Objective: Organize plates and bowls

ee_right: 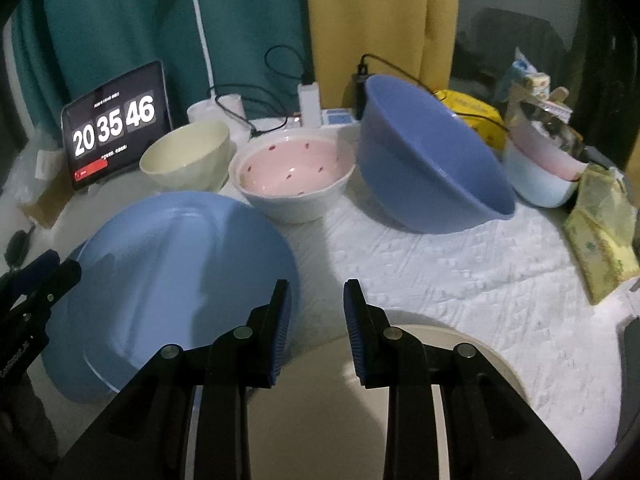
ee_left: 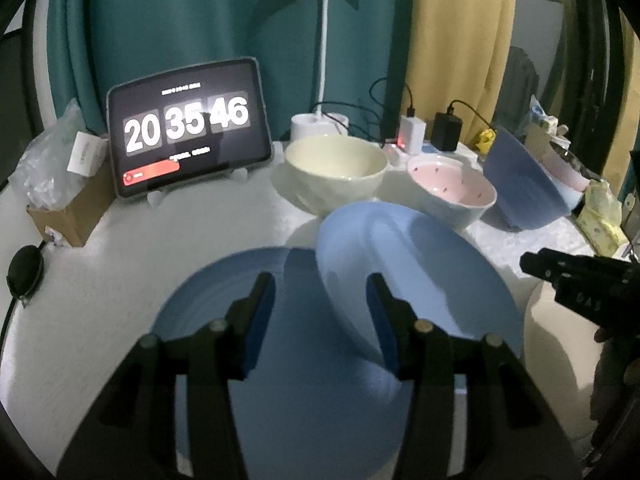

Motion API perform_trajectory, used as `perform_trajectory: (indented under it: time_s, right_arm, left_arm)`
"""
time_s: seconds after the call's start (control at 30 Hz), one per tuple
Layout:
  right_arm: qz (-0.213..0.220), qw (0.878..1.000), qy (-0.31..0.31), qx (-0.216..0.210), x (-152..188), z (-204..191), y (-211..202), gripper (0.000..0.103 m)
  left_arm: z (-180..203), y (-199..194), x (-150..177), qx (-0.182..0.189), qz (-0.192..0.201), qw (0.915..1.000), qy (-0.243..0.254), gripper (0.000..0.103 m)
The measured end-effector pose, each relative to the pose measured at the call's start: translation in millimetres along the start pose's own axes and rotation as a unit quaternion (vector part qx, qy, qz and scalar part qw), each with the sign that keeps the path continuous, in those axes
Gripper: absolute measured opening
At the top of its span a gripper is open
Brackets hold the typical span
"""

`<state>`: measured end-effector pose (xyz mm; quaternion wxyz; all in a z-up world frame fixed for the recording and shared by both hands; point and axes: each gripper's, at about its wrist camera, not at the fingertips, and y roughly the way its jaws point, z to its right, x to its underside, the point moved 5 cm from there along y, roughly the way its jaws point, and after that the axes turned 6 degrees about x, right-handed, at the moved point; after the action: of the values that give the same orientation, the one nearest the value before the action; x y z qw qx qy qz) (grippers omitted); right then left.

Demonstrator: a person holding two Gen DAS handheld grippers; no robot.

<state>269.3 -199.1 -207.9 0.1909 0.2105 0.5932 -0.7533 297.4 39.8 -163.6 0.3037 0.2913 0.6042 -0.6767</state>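
Step in hand, we judge: stacking tilted blue plate [ee_left: 420, 264] onto flat blue plate [ee_left: 224, 300] on tabletop [ee_right: 460, 264]. Left tongs [ee_left: 322, 300] part open; upper plate's near edge between pads, right pad seems touching, left pad clear; grip not settled. Right tongs [ee_right: 317, 308] narrowly open, empty, over cream plate [ee_right: 472, 344]. We advise lowering gently, rims aligned. Left view shows lower plate; right view shows tilted big blue bowl [ee_right: 432, 160], pink bowl [ee_right: 294, 168], cream bowl [ee_right: 186, 152] more clearly.
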Motion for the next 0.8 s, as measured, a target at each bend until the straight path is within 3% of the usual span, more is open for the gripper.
perform_trajectory:
  time_s: [0.17,0.57,0.8]
  right_arm:
    - [-0.020,1.000,0.001,-0.014,0.4,-6.6,15.2,0.038]
    - [-0.071,0.997,0.009,-0.041,3.8,-16.3,43.6,0.038]
    - [-0.074,0.996,0.007,-0.052,3.1,-18.8,44.9,0.037]
  left_arm:
    - [0.3,10.3,-0.1,0.001,-0.013,0.9999,-0.001,0.051]
    - [0.4,32.5,3.8,-0.001,-0.044,0.9990,0.002,0.051]
    - [3.0,36.1,5.3,0.007,-0.044,0.9989,0.011,0.050]
